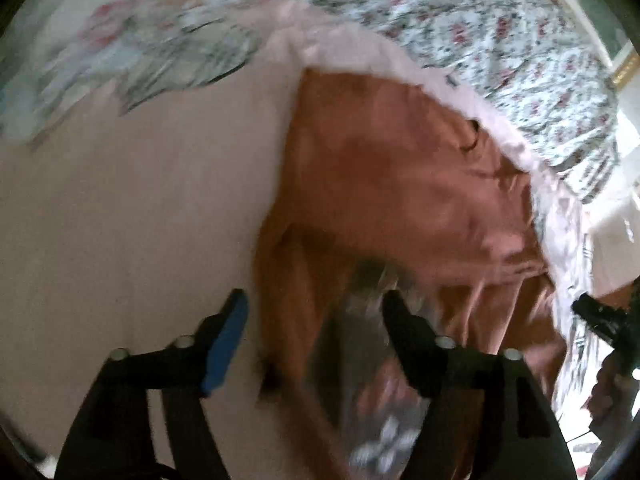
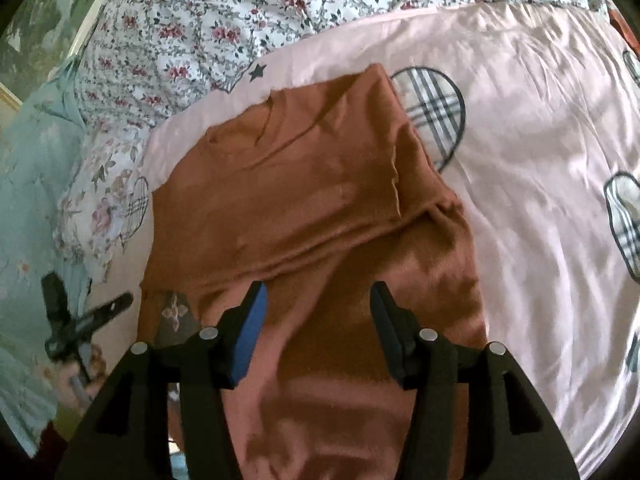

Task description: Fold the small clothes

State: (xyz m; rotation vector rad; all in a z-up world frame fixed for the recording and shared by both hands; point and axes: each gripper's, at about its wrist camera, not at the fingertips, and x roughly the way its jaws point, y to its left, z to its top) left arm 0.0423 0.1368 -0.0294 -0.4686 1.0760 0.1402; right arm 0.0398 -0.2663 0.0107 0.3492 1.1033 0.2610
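Observation:
A rust-brown small garment lies on the pink sheet, its upper part folded down across the body, with a grey patterned patch near its left edge. My right gripper hovers over the garment's near part, jaws apart, and the pads press on nothing. In the blurred left wrist view the same garment fills the right half. My left gripper stands open above its left edge and the grey patch, holding nothing. Each gripper shows in the other's view: the left gripper and the right gripper.
A floral quilt bunches along the far side of the bed, and a pale teal cloth lies at the left. The pink sheet carries plaid heart prints. A plain pink stretch of sheet lies left of the garment.

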